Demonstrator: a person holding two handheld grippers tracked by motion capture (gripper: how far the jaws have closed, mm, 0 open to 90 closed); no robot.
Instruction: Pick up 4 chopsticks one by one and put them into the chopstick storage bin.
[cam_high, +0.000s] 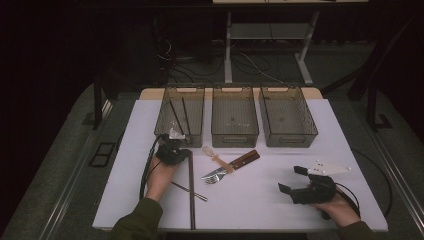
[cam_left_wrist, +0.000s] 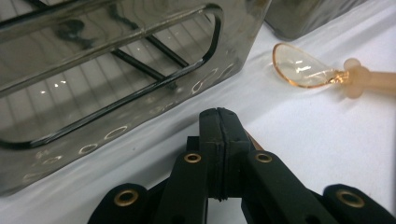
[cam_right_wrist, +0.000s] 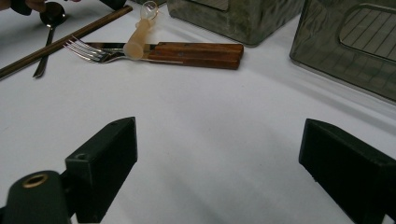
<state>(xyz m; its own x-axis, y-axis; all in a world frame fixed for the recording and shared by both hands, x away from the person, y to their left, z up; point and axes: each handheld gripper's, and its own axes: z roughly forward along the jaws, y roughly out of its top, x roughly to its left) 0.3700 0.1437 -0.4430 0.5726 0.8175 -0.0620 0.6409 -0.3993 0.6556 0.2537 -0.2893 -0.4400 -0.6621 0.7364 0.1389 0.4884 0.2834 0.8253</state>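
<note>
My left gripper (cam_high: 180, 150) sits just in front of the left bin (cam_high: 180, 116), jaws pressed together (cam_left_wrist: 218, 114). A thin brown sliver beside the jaws looks like the end of the long dark chopstick (cam_high: 191, 190), which runs back toward the table's front edge (cam_right_wrist: 60, 42). Two more chopsticks (cam_high: 179, 116) lie inside that bin. My right gripper (cam_high: 292, 179) rests at the front right, wide open (cam_right_wrist: 219, 128), with bare table between its jaws. A clear plastic spoon (cam_left_wrist: 301, 67) lies right of the left bin.
The middle bin (cam_high: 234, 117) and right bin (cam_high: 287, 117) stand at the back. A fork and a knife with wooden handles (cam_high: 244, 160) lie mid-table (cam_right_wrist: 196, 53), with the plastic spoon's handle across them. A metal spoon (cam_high: 190, 191) lies by the chopstick (cam_right_wrist: 49, 23).
</note>
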